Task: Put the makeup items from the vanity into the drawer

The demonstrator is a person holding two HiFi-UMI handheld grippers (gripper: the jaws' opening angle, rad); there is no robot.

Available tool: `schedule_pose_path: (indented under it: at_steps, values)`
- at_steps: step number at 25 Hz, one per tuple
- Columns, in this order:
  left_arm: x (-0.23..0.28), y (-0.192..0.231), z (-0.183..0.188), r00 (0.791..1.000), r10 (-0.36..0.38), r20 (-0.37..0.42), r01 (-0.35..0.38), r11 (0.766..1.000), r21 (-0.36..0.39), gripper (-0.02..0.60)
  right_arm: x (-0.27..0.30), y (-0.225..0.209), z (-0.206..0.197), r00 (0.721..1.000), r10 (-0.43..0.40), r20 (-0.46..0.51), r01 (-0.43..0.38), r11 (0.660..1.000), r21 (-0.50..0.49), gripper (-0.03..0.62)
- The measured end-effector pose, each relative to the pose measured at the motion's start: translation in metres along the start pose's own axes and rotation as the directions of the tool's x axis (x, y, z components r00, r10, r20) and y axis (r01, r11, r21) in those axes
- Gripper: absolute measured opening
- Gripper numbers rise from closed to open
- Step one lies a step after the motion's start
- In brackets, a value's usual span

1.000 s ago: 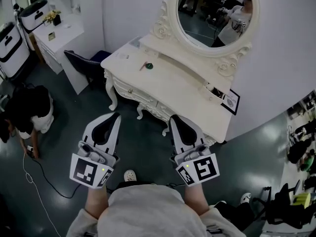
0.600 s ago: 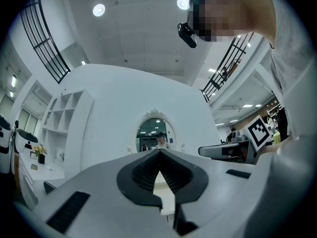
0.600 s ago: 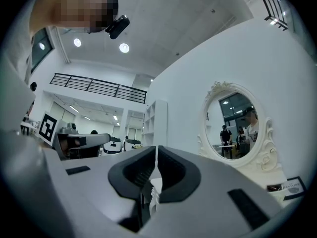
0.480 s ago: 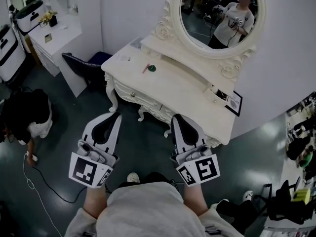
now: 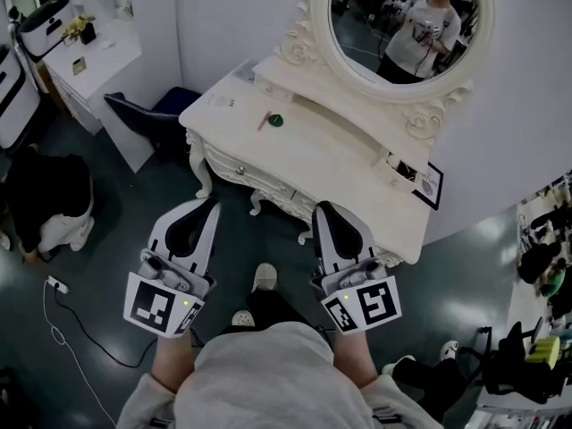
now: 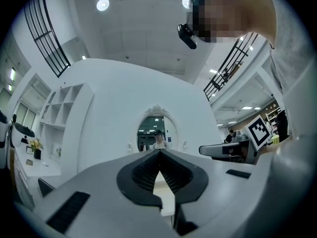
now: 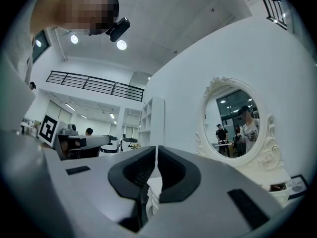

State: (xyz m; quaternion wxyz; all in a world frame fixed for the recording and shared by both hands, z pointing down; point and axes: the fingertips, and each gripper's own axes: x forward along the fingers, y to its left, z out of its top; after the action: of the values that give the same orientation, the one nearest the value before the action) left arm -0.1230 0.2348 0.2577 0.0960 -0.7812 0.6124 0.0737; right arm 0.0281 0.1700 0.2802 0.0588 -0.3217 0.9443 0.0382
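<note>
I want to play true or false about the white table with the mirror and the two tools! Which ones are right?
1. The left tool and the right tool are both shut and empty. True.
2. The green makeup item sits in the right tool. False: it lies on the vanity.
3. The mirror shows a person. True.
4. One drawer is pulled wide open. False: the front drawers look shut.

Glossy cream vanity [image 5: 332, 166], glass mirror [image 5: 402, 21], sheeny dark floor [image 5: 112, 239]
</note>
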Motion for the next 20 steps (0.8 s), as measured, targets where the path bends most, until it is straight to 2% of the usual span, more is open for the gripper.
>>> schedule_pose_path:
  at_steps: [20]
  values:
    - [0.129,0.067,-0.033,0.999,0.04,-0.017,-0.04,0.999,0.007,0.014,0.127,-0.09,-0.019,0.998,0.07,-0.004,-0.07,0.997,0.024,0.028]
